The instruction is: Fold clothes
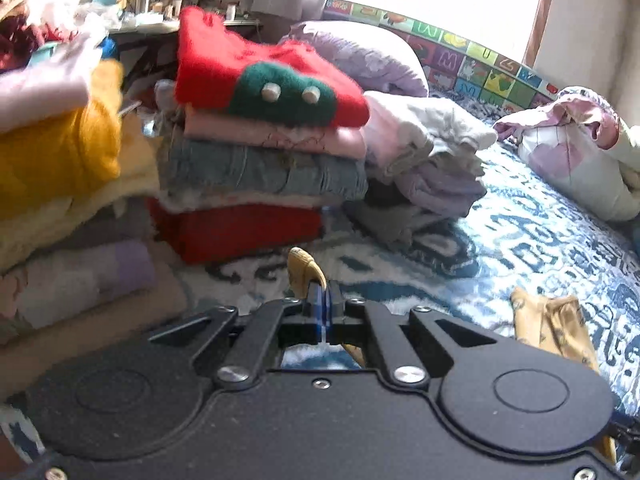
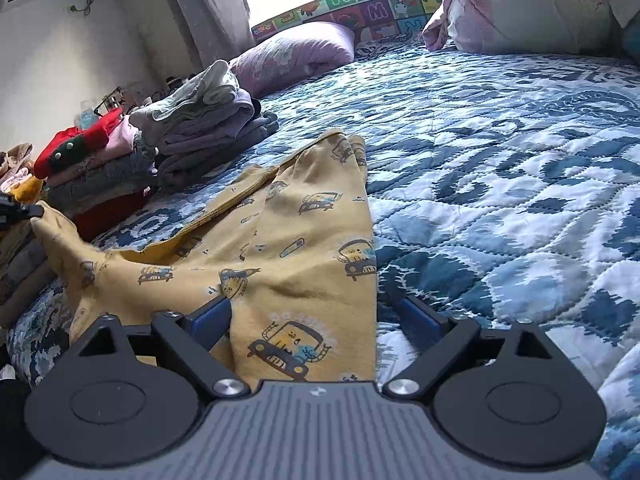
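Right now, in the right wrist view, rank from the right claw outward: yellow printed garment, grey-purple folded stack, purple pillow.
1. Yellow printed garment, between the open right claw fingers.
2. Grey-purple folded stack, ahead left.
3. Purple pillow, far, near the headboard.

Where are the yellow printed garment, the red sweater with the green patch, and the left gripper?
yellow printed garment (image 2: pixel 288 240): right wrist view, flat printed middle.
red sweater (image 1: pixel 224 64): left wrist view, red top face.
left gripper (image 1: pixel 325 300): left wrist view, closed fingertips pinching garment edge.

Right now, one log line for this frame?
step: fold | left gripper: shut on yellow garment corner | right gripper: open, straddling garment | garment: on bed, partly lifted | stacks: beside
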